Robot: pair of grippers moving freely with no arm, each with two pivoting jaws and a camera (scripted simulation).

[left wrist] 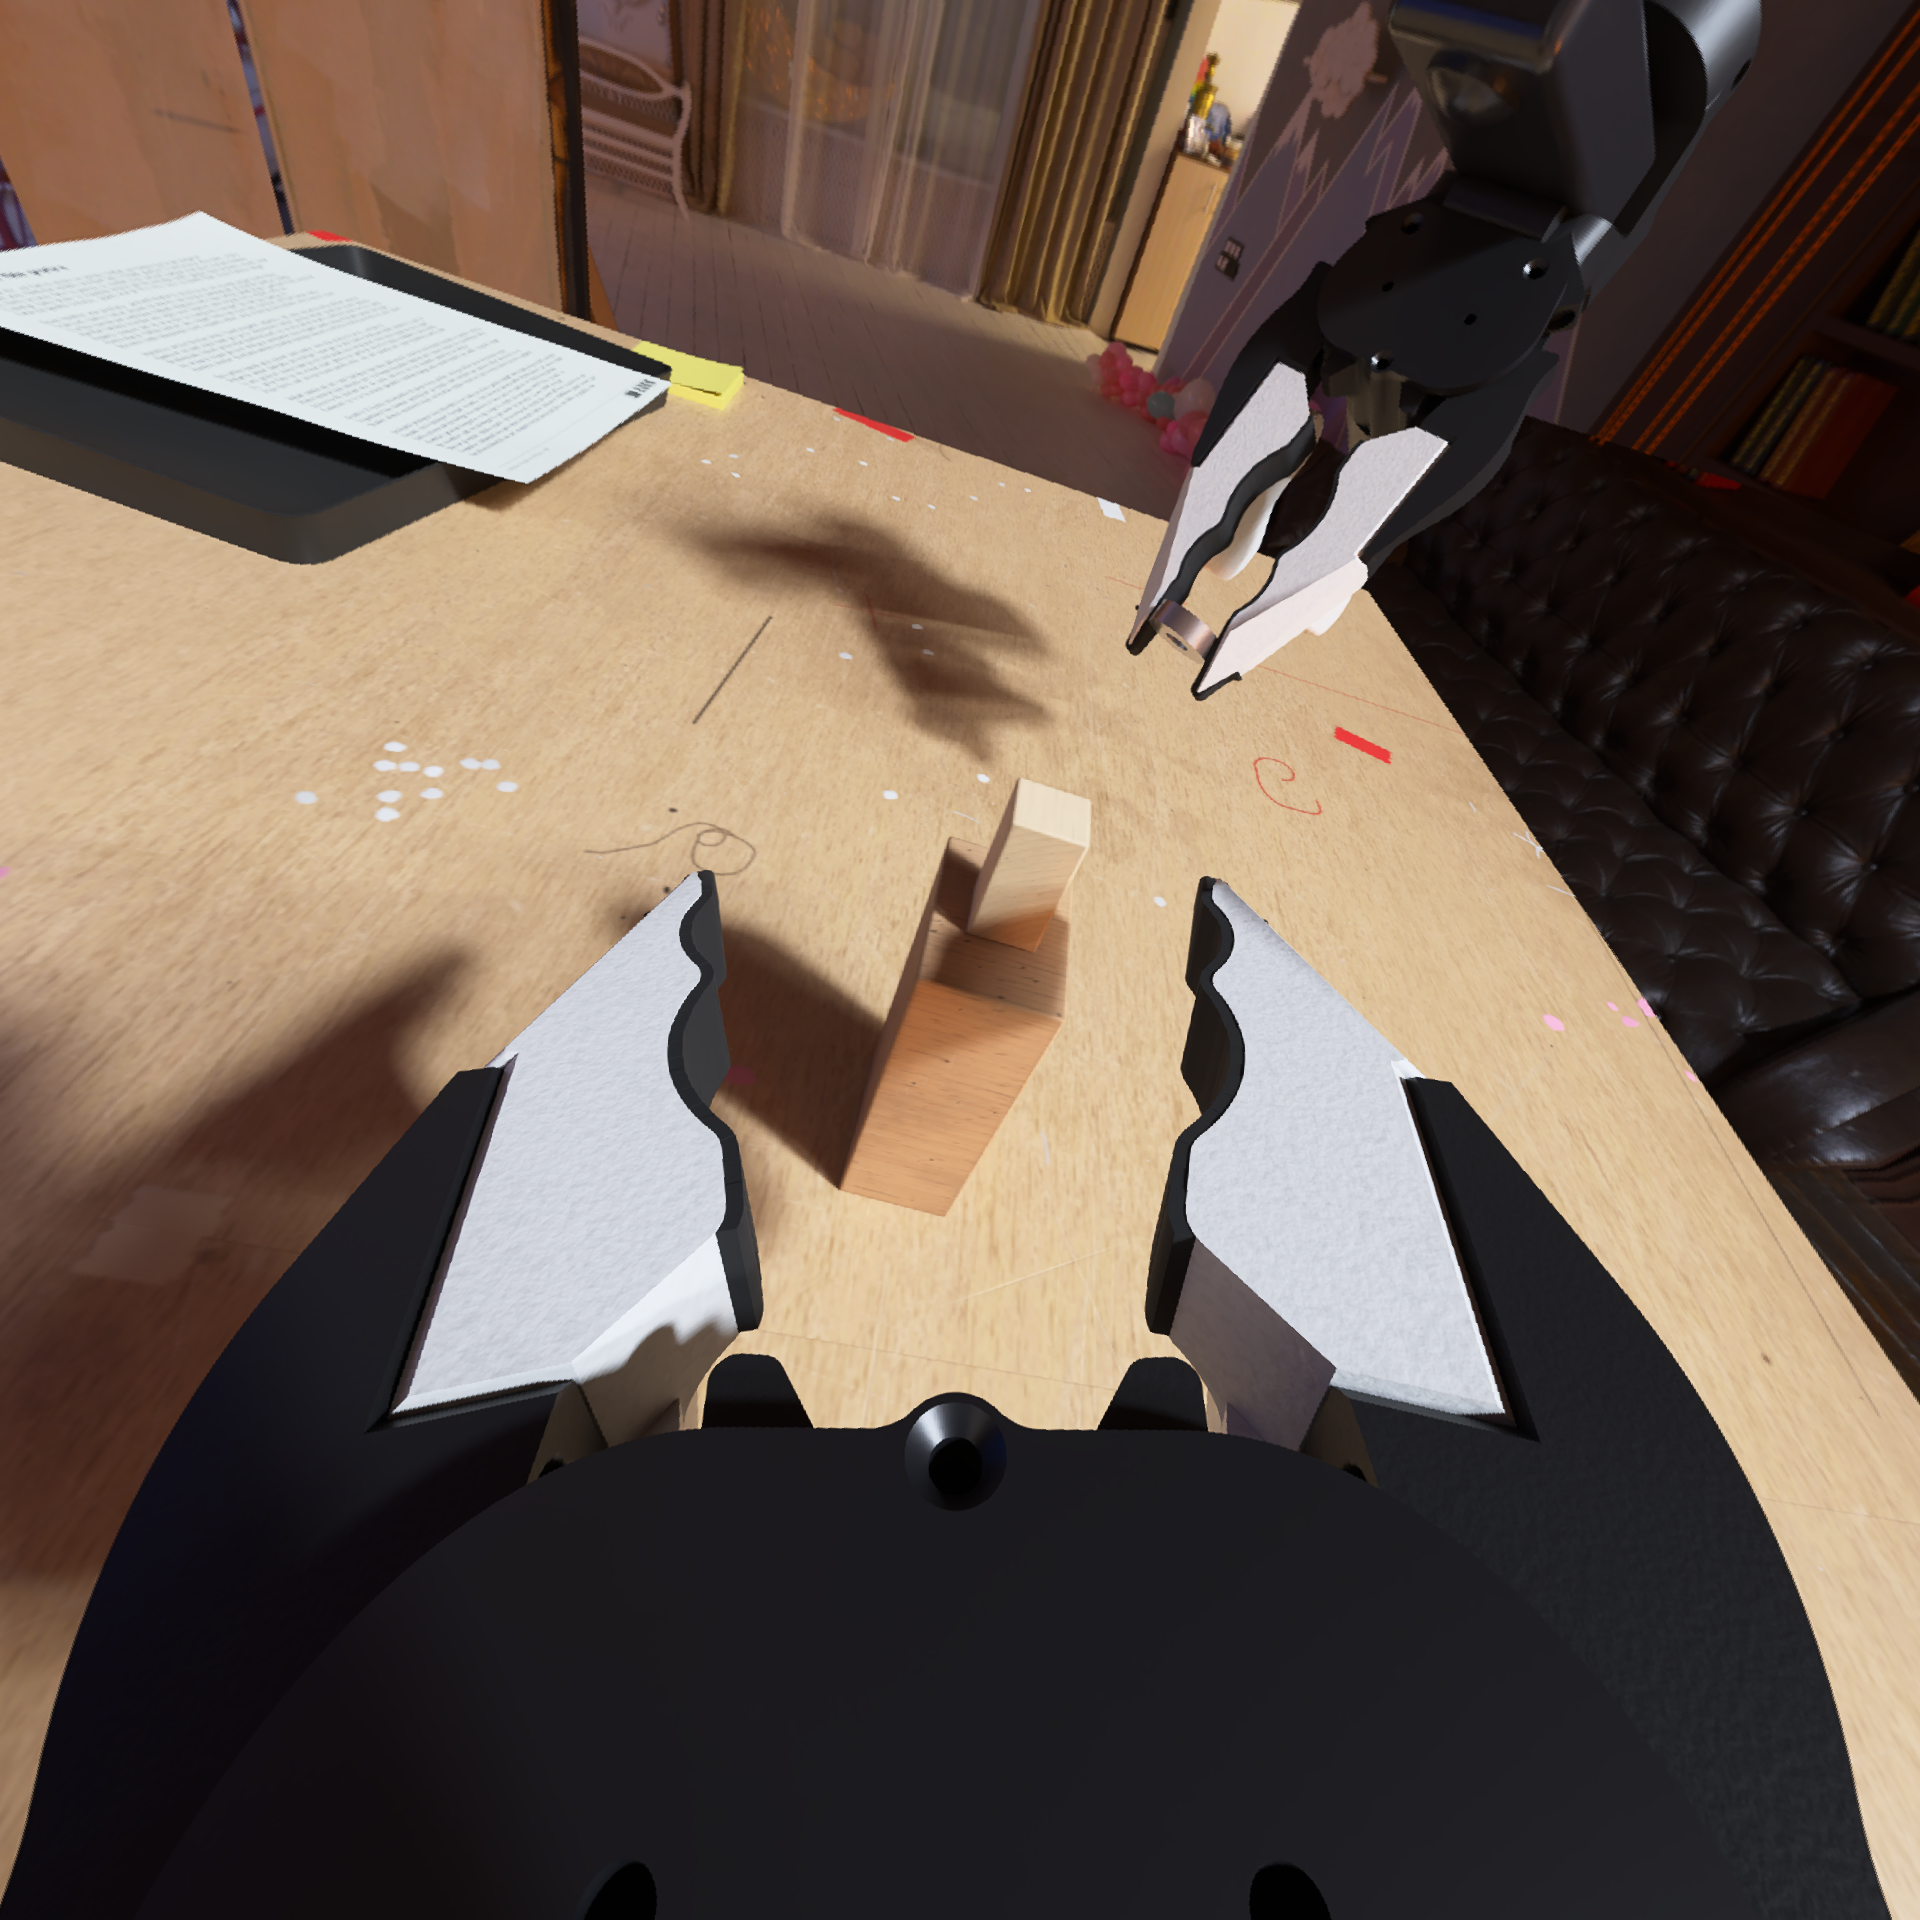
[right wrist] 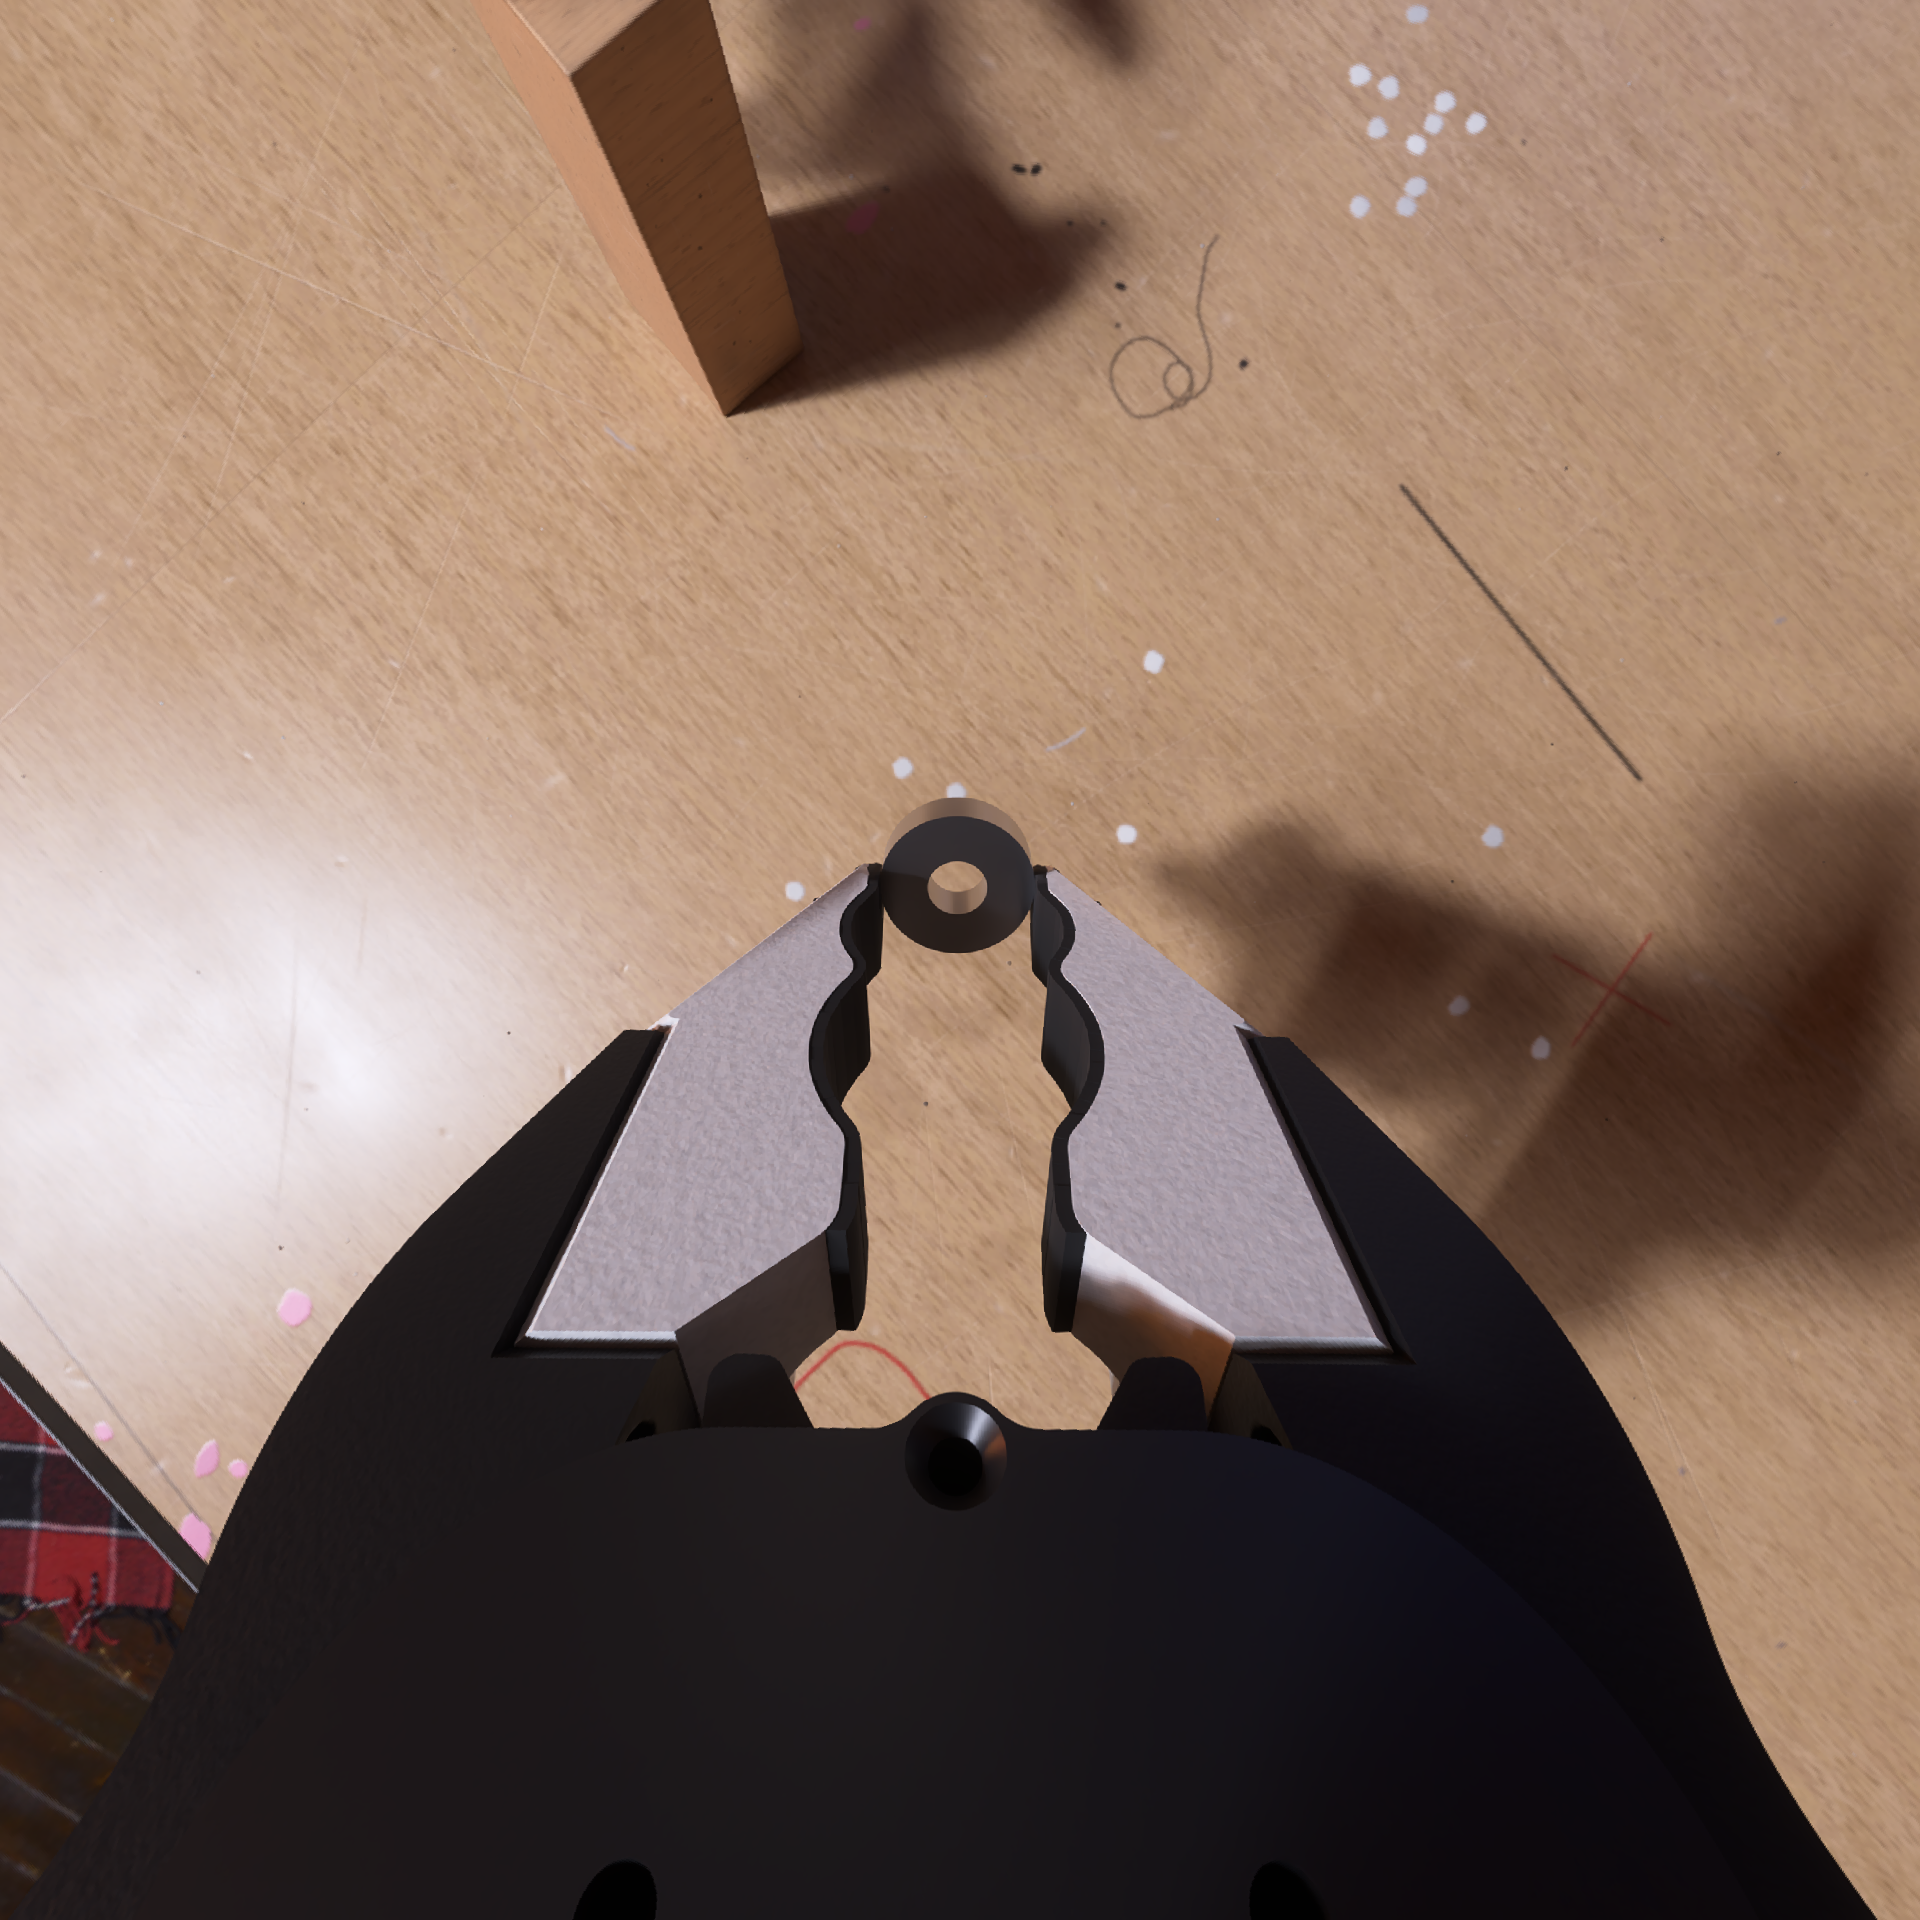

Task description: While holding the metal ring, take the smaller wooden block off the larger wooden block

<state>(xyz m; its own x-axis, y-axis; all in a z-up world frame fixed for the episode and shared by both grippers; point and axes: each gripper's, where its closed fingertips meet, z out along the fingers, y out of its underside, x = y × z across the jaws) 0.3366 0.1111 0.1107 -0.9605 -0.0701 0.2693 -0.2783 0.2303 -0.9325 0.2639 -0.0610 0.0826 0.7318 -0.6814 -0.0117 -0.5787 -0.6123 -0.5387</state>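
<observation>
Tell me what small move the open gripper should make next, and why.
Probably ease the left gripper forward and up, open, to straddle the smaller wooden block atop the larger wooden block. It is short of it, while the right gripper pinches the metal ring.

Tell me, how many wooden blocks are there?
2: the larger wooden block lies on the table, and the smaller wooden block stands on its far end.
</observation>
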